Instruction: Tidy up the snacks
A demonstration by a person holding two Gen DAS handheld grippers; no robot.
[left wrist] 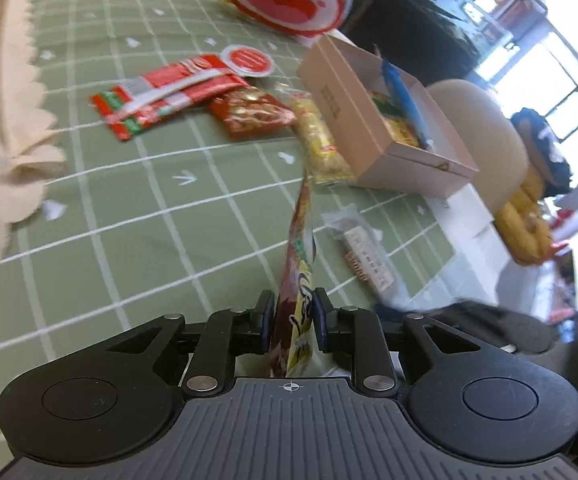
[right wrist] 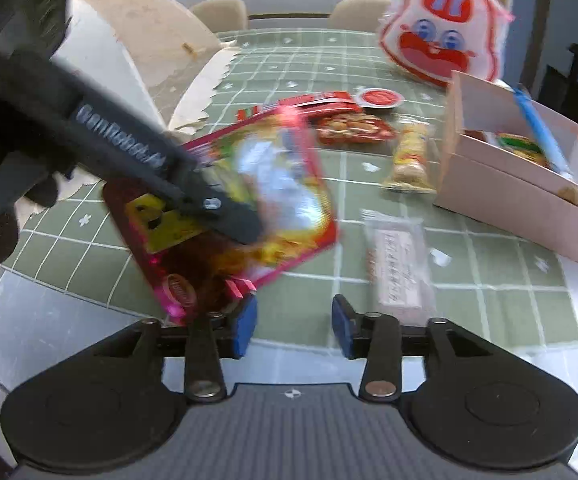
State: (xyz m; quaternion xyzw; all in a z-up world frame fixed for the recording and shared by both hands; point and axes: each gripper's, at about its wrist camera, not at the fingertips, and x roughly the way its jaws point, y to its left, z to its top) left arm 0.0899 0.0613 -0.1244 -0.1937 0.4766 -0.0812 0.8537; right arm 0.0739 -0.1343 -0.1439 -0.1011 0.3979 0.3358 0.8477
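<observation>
- The flat snack packet [right wrist: 249, 208], pink-edged with a yellow tab, hangs above the near edge of the table [right wrist: 309, 64], clear of the cloth. In the right wrist view its broad face shows, with the long axis running from about 11 o'clock down to 5 o'clock; in the left wrist view the same packet [left wrist: 295, 300] shows edge-on, stretching away toward 12 o'clock.
- The left gripper [left wrist: 292, 314] is clamped on the packet, a blue pad on either face. It is the only gripper carrying it.
- The right gripper [right wrist: 295, 322] stands with its jaws parted and nothing between them. The packet's lower corner lies just beside its left pad at about 10 o'clock; blur makes it hard to say whether the two touch.
- The open pink box [right wrist: 529, 184] lies at about 2 o'clock from the packet in the right wrist view, well apart from it, and already holds a few packets and a blue stick.
- By my judgement the coming move turns on that bearing: the left hand carries the packet across toward 2 o'clock and lowers it into the box.
- Between packet and box lie a clear-wrapped bar [right wrist: 399, 264] and a yellow biscuit roll [right wrist: 411, 160], both with long axes pointing roughly toward 12 o'clock, so the carry must pass over them.
</observation>
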